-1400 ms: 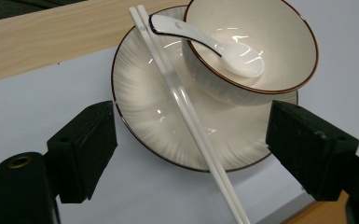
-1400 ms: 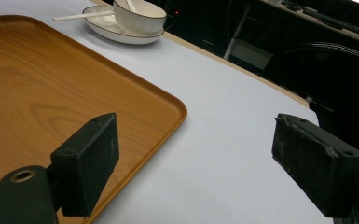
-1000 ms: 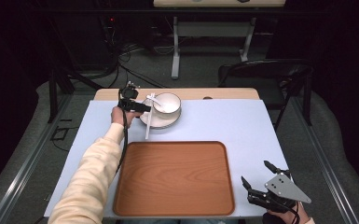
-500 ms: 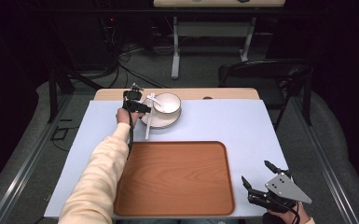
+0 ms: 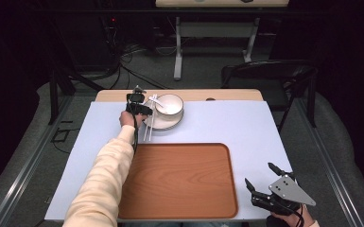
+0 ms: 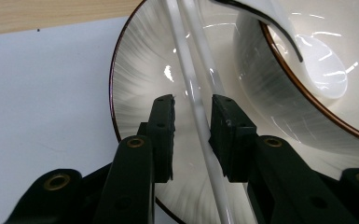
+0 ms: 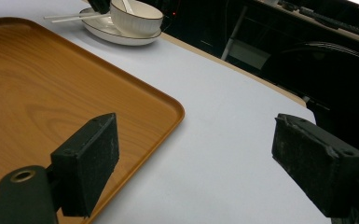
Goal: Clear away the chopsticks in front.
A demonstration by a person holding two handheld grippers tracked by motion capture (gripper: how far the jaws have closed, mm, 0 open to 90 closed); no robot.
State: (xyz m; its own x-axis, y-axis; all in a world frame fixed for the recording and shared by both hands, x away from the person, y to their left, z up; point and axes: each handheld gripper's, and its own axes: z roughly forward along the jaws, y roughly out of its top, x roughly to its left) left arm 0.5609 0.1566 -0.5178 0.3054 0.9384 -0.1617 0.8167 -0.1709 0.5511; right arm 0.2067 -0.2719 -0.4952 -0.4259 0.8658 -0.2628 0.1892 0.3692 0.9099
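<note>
My left claw (image 6: 192, 135) is narrowing around white chopsticks (image 6: 200, 121), pads not yet pressing; their near ends are running out of frame.

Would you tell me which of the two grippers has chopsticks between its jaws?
The left gripper, over the plate; white chopsticks pass between its jaws.

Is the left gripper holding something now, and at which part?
The left gripper has just been closing around the white chopsticks near mid-length; one pad seems to touch, so a firm hold cannot be told.
</note>
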